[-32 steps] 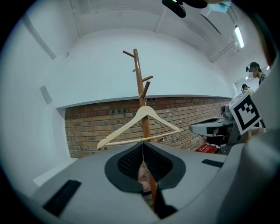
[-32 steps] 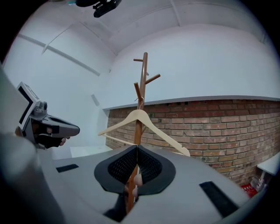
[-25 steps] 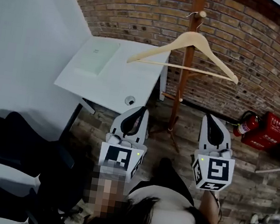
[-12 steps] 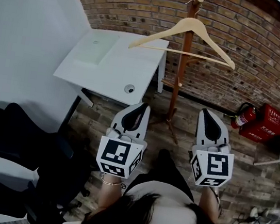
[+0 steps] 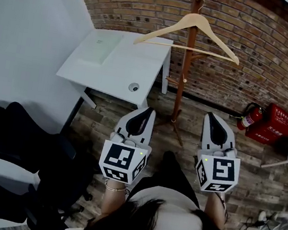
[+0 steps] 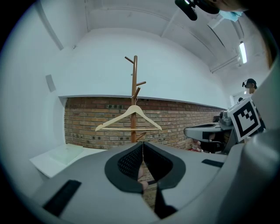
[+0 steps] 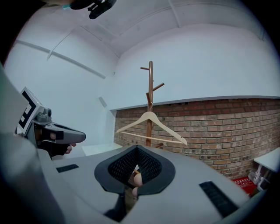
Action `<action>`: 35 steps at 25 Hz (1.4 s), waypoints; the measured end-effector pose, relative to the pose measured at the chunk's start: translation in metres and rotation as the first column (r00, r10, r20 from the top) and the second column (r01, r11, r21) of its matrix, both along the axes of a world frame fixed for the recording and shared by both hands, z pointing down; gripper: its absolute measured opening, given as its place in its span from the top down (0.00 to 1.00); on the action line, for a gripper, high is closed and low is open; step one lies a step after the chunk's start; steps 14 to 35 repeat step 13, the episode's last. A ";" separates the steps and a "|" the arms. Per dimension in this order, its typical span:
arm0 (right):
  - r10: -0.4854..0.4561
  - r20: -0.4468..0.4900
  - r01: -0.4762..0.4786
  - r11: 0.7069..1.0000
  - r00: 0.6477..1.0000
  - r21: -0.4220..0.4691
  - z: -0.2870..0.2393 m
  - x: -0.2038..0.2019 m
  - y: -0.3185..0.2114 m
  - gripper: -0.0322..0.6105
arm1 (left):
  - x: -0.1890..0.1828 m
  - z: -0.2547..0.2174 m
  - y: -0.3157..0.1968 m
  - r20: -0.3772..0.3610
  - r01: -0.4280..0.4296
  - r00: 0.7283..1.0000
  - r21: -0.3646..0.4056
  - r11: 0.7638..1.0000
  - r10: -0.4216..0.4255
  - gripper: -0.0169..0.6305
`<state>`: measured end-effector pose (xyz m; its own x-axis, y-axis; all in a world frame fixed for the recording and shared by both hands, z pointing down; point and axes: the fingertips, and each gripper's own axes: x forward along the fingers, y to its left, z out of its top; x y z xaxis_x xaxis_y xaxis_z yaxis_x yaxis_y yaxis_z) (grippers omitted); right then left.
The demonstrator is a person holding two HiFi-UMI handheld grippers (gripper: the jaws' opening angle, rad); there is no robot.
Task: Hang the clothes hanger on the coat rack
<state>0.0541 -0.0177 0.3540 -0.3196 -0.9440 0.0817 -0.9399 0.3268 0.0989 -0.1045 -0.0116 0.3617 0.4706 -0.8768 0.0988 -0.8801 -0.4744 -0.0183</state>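
"Where the task's own piece is concerned, what goes down first?" asks the clerk.

"Item one: wooden clothes hanger (image 5: 191, 30), pale, with crossbar and metal hook; hung by the hook on a peg near the top of the coat rack (image 5: 180, 85). Item two: that rack, a dark wooden pole with short pegs, standing on the floor against the brick wall (image 5: 265, 55), just beside the white desk (image 5: 117, 76)," answers the checker.

"And the grippers?"

"Left gripper (image 5: 147, 112): jaws pressed together, nothing between them; held low, well apart from the hanger, pointing towards the rack. Right gripper (image 5: 211, 117): likewise closed and empty, alongside the left; in the head view the rack's foot shows between the two."

"Sundries?"

"One pale green sheet (image 5: 101, 46), flat on the desk. One round cable port (image 5: 133, 87), near the desk's front edge. One red fire extinguisher (image 5: 246, 117), on the floor by the wall, with a red box (image 5: 272, 125) just beside it. Black office chairs (image 5: 22, 139), at the left of the head view, near the desk."
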 end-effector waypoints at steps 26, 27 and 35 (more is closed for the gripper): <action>-0.010 -0.012 0.010 1.000 1.000 0.022 -0.005 -0.014 0.013 0.89 | -0.007 -0.003 0.018 0.012 -0.012 1.000 0.010 1.000 0.012 0.95; -0.010 -0.012 0.010 1.000 1.000 0.022 -0.005 -0.014 0.013 0.89 | -0.007 -0.003 0.018 0.012 -0.012 1.000 0.010 1.000 0.012 0.95; -0.010 -0.012 0.010 1.000 1.000 0.022 -0.005 -0.014 0.013 0.89 | -0.007 -0.003 0.018 0.012 -0.012 1.000 0.010 1.000 0.012 0.95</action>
